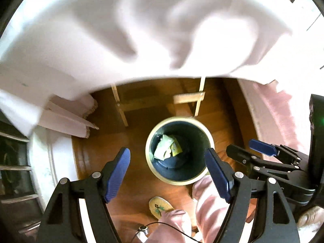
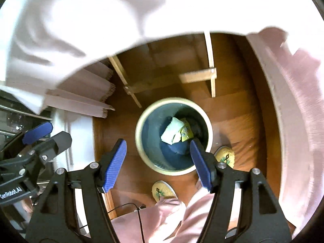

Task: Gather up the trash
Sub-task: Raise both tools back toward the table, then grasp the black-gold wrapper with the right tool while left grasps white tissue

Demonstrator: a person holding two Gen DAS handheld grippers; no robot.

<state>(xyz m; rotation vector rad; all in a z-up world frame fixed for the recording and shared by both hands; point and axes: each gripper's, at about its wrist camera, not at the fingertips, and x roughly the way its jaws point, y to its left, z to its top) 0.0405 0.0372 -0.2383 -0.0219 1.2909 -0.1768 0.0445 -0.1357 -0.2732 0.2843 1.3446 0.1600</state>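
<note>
A round bin with a cream rim and dark inside stands on the wooden floor below both grippers. Inside it lie a pale crumpled wrapper and a yellow packet. My left gripper hangs open above the bin with nothing between its blue pads. My right gripper is open too, also above the bin and holding nothing. The right gripper shows at the right edge of the left wrist view; the left gripper shows at the left edge of the right wrist view.
A white tablecloth hangs over the table edge above the bin. Wooden table legs stand behind it. A person's pink trousers and green-patterned slippers are beside the bin. A pink cloth lies right.
</note>
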